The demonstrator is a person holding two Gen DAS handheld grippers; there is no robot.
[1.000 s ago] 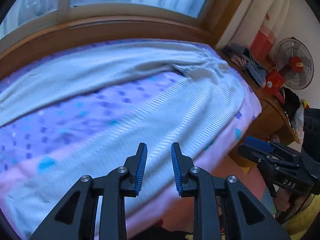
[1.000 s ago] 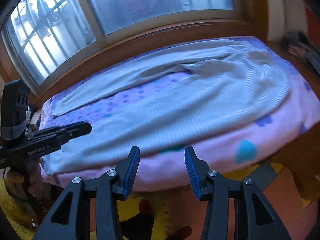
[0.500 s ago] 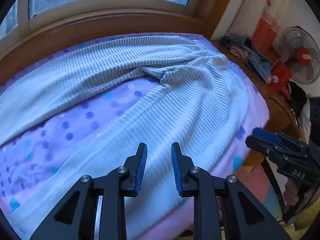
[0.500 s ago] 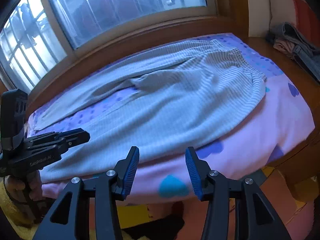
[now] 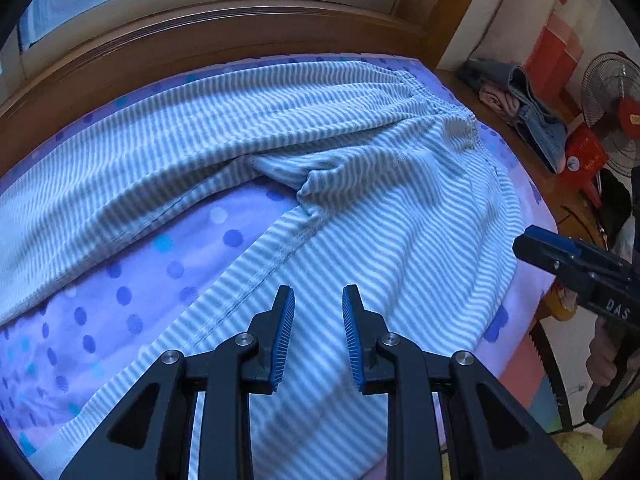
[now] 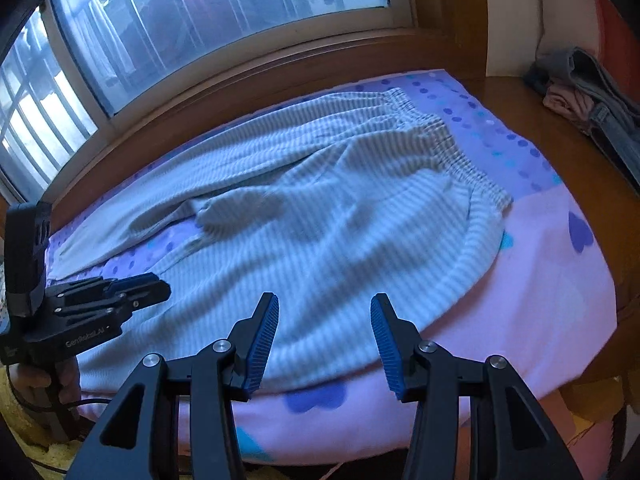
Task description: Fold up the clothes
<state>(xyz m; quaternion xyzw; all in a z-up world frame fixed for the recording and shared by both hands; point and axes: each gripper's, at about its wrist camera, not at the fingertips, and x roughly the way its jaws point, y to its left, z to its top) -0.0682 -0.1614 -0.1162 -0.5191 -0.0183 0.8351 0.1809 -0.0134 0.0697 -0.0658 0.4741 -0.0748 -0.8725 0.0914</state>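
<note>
Striped light blue-and-white trousers (image 5: 360, 208) lie spread on the bed, legs parted in a V, elastic waistband (image 6: 452, 148) toward the right. My left gripper (image 5: 318, 304) is open and empty, just above the near trouser leg. My right gripper (image 6: 324, 312) is open and empty, over the near hip edge of the trousers (image 6: 320, 232). Each gripper shows in the other's view: the right one (image 5: 576, 264) at the bed's right edge, the left one (image 6: 104, 296) over the near leg.
The bed has a purple polka-dot sheet (image 5: 140, 280) and pink cover with hearts (image 6: 560, 280). A wooden window sill (image 5: 200, 40) runs behind. A wooden side surface holds folded clothes (image 6: 584, 96). A fan (image 5: 612, 112) and red box (image 5: 584, 152) stand at right.
Both grippers have moved forward and lower over the bed, closer to the trousers. The right gripper's jaws stand wider apart. Neither holds anything.
</note>
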